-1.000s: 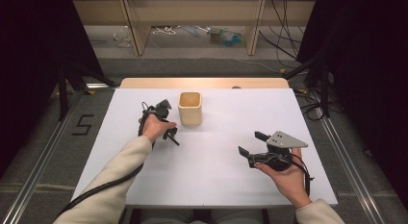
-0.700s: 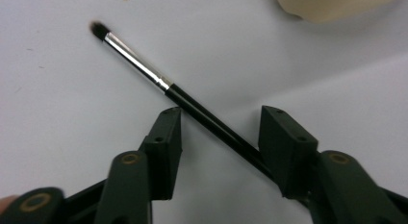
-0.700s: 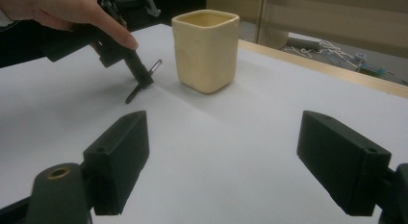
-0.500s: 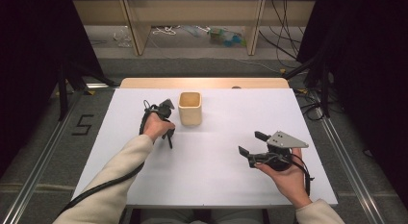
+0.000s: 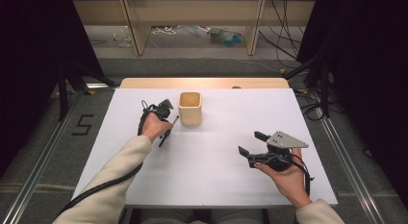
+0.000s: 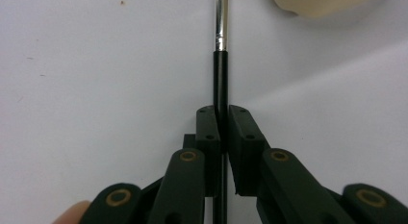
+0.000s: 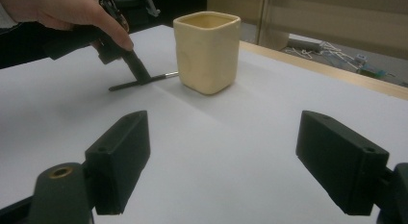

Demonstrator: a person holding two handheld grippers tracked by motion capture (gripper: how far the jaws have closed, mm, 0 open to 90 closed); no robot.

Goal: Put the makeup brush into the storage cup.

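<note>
Left gripper (image 6: 220, 119) jaws just closed onto black pen (image 6: 220, 75) beside cream cup (image 5: 189, 107), previously spread, right gripper (image 5: 253, 143) unmoved, wide open, empty, white table (image 5: 216, 185)

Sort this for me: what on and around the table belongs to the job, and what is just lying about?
In the job:
- thin black rod with a metal tip, lying on the table
- left gripper, jaws just closed, now shut on the rod
- cream square cup, beside the rod's tip

Lying about:
- right gripper, open, idle
- clutter on the floor beyond the table
</note>
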